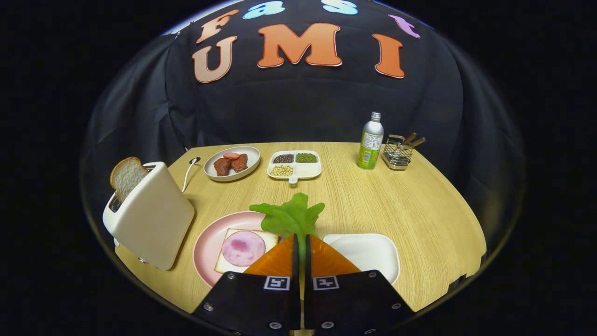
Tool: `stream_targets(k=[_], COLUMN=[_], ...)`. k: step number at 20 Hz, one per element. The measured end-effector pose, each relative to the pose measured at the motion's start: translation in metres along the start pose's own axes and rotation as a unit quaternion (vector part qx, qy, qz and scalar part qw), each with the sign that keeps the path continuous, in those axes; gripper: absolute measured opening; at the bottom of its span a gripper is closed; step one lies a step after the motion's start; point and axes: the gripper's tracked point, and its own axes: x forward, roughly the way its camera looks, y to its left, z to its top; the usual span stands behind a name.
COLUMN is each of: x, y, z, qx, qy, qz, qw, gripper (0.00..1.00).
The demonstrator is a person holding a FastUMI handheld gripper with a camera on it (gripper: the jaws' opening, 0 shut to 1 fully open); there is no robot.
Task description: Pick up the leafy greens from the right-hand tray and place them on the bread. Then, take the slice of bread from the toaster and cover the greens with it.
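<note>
**Between the fingers: leafy greens held above the desk**

Between the two fingers of the hand-held gripper (301,242), which are closed on its stem, a leaf of leafy greens (290,217) stands upright, its ruffled, glossy blade spreading just ahead of the fingertips. Left of the fingers lies a round pink plate (207,247) carrying a square slice of bread (225,267) topped with a round, smooth slice of ham (242,248). Right of the fingers sits a white rounded-rectangular tray (373,252). Further left, a cream, smooth-sided toaster (151,217) holds a porous slice of toast (126,176) that projects from its slot. Beyond the greens, a shallow oval dish (247,154) contains reddish-brown pieces of meat (231,163), with a white spoon (189,172) beside it. A white four-compartment dish (308,171) holds dark grains, green beans and pale beans; the fourth compartment looks white. Toward the far right stand a metallic bottle (371,142) with a green label and a wire basket (397,154) holding wooden-handled utensils. The desk (419,210) is light wood-grain.
</note>
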Motion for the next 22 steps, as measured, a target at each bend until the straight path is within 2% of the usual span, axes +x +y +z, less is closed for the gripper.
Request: stream_targets(k=[22], x=[0.015], y=[0.081], z=[-0.028], qx=[-0.032], qy=[0.039], qz=[0.060], qw=[0.997], gripper=[0.04])
